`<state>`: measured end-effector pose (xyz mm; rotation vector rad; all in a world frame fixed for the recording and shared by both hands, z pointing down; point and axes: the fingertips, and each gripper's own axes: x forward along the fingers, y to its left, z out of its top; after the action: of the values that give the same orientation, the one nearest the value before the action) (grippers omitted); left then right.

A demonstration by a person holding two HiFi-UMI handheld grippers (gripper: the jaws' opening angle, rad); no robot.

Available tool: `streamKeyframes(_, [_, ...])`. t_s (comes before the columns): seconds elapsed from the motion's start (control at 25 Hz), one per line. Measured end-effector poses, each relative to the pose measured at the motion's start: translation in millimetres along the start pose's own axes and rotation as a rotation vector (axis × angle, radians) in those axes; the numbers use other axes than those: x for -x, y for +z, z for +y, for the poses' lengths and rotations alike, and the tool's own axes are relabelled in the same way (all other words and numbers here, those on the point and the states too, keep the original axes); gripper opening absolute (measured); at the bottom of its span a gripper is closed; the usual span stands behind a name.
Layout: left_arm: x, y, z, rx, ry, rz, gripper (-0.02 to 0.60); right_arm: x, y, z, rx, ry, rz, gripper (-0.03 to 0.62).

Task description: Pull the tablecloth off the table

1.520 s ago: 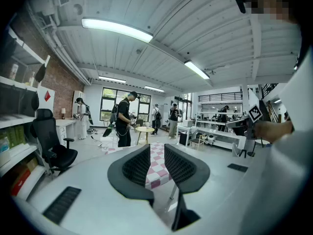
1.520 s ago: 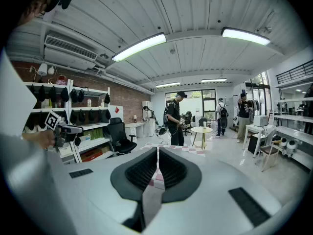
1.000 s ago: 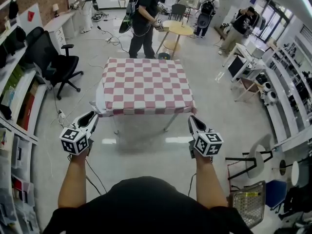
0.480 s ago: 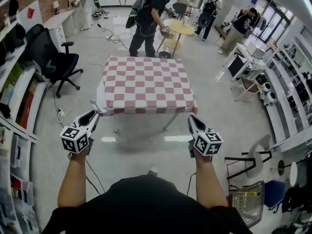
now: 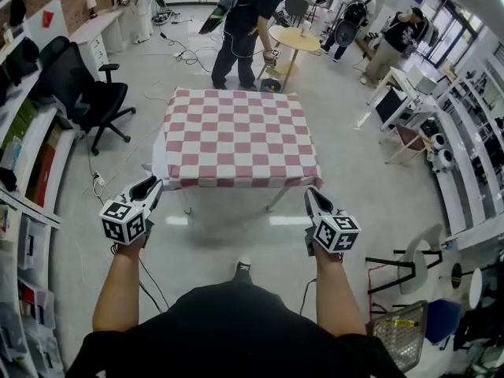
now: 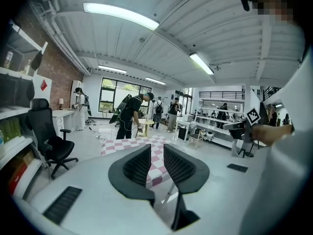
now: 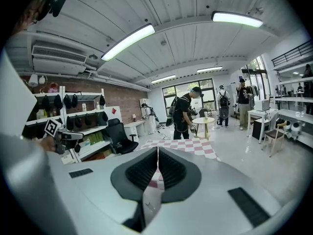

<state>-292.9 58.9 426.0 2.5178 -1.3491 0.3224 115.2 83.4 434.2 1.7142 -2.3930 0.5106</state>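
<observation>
A red-and-white checked tablecloth covers a small square table in the middle of the floor, its near hem hanging over the front edge. My left gripper hovers just short of the near left corner, jaws a little apart with nothing between them. My right gripper hovers just short of the near right corner, jaws pressed together and empty. In the left gripper view the tablecloth shows through the gap of the left gripper. In the right gripper view the tablecloth lies beyond the shut right gripper.
A person bends over a round wooden table just behind the checked table. A black office chair stands at the left, shelves line the left wall. A stool and a wire basket stand at the right.
Both grippers have moved a little forward and down toward the table's near edge. The person behind the table has leaned further over the round table.
</observation>
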Motion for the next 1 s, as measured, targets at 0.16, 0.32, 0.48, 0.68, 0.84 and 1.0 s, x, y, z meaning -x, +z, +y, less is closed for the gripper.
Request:
streamKeyframes(0.16, [-41,13,35,-0.001,0.01,0.022,0.1,-56,11,-14,-0.015,0.008,0.015,0.031])
streamKeyframes(0.32, [-87,25,43,0.0,0.026,0.037,0.1,-96,17,-46,-0.016,0.027,0.041,0.031])
streamKeyframes(0.48, [-131,34,39,0.002,0.04,0.048,0.1,-129,22,-82,-0.014,0.042,0.066,0.031])
streamKeyframes(0.68, [-169,39,38,0.006,0.068,0.064,0.1,-163,35,-116,-0.01,0.063,0.076,0.031])
streamKeyframes(0.84, [-192,44,39,0.017,0.094,0.071,0.1,-187,42,-139,0.002,0.083,0.087,0.031])
streamKeyframes(1.0, [-212,46,38,0.026,0.12,0.077,0.1,-210,47,-158,0.006,0.104,0.091,0.031])
